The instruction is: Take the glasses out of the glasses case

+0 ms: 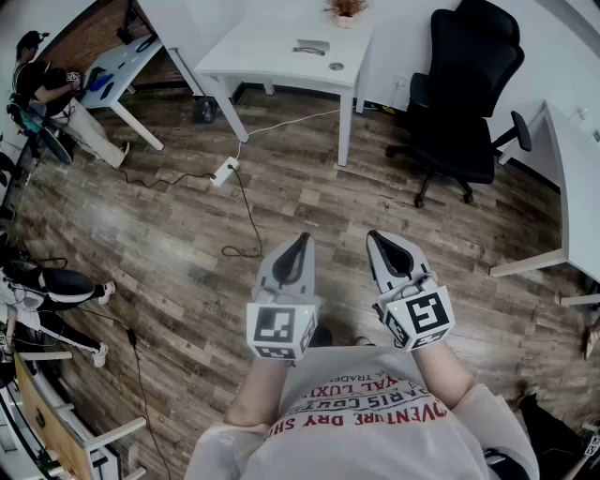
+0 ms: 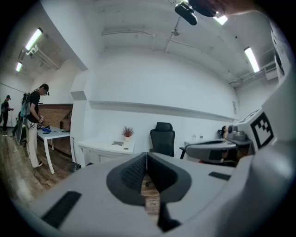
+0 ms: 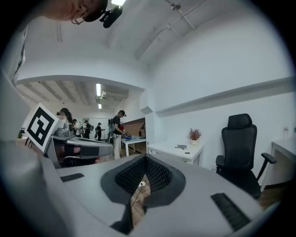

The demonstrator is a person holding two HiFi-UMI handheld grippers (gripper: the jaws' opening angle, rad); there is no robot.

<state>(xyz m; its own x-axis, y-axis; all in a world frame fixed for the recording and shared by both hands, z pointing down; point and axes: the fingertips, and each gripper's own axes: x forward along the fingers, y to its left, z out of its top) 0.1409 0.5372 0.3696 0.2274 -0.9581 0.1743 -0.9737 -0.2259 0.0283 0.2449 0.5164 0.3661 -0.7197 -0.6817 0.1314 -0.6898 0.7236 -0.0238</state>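
Both grippers are held side by side at waist height over the wooden floor, pointing roughly level toward a white table (image 1: 281, 42). My left gripper (image 1: 302, 240) is shut, its jaws meeting in a thin line with nothing between them (image 2: 147, 155). My right gripper (image 1: 379, 236) is also shut and holds nothing (image 3: 145, 158). A small dark flat object (image 1: 309, 47), possibly the glasses case, lies on the far white table, well ahead of both grippers. It also shows in the left gripper view (image 2: 117, 143) and the right gripper view (image 3: 181, 146). No glasses can be made out.
A potted plant (image 1: 347, 7) and a small round item (image 1: 336, 67) share the white table. A black office chair (image 1: 464, 94) stands to its right, beside another white desk (image 1: 572, 178). A power strip and cable (image 1: 225, 171) lie on the floor. People stand at the left (image 1: 47, 94).
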